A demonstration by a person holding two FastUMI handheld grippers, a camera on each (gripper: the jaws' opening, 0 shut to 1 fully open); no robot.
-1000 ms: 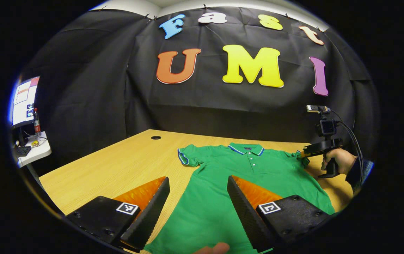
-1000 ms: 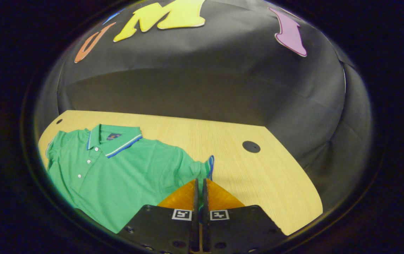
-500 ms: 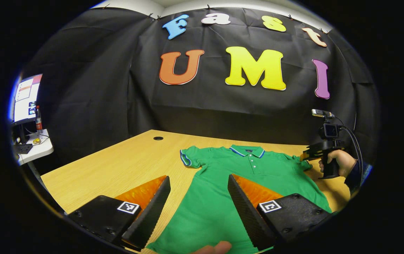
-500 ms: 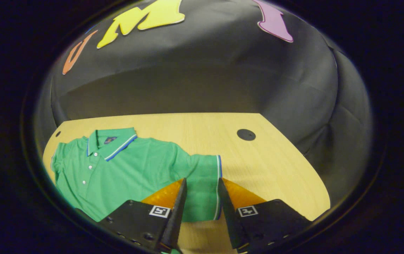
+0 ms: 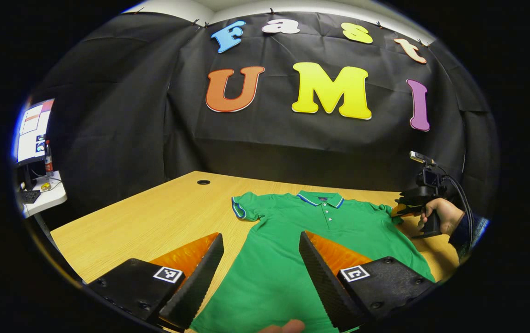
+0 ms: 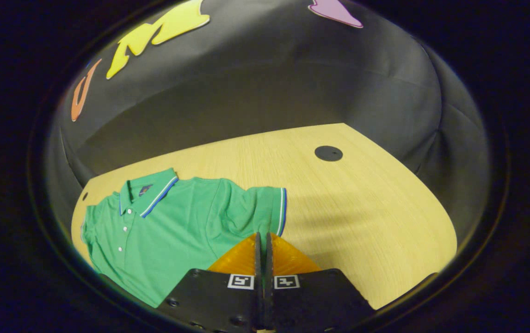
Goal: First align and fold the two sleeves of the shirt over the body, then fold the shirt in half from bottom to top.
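In the left gripper view, the green polo shirt point(image 5: 311, 240) lies face up and flat on the pale wooden table point(image 5: 154, 217), collar toward the far side and body running toward the near edge. The left gripper point(image 5: 260, 273) hangs over the lower body with its fingers well apart, nothing between them but air. The knit looks soft, light and limp (it will sag from any single pinch and drag rather than slide as a sheet), so I judge the hold belongs at a hem or cuff edge, where the striped band gives a slightly firmer line. The short left sleeve point(image 5: 244, 208) is spread out to the left, its cuff trimmed in blue and white. At the far right, a hand point(image 5: 443, 215) holds the right gripper point(image 5: 401, 210) just at the shirt's other sleeve.

In the right gripper view, the right gripper point(image 6: 262, 240) has its fingers drawn together, their tips at the near edge of the right sleeve point(image 6: 265, 215); whether cloth is pinched between them I cannot tell. The sleeve lies flat, cuff banded, with a soft crease at the shoulder. A ribbed collar point(image 6: 147, 196) and small white buttons point(image 6: 125, 227) mark the placket. The table's grain is smooth, with a round dark cable hole point(image 6: 329, 153) farther off.
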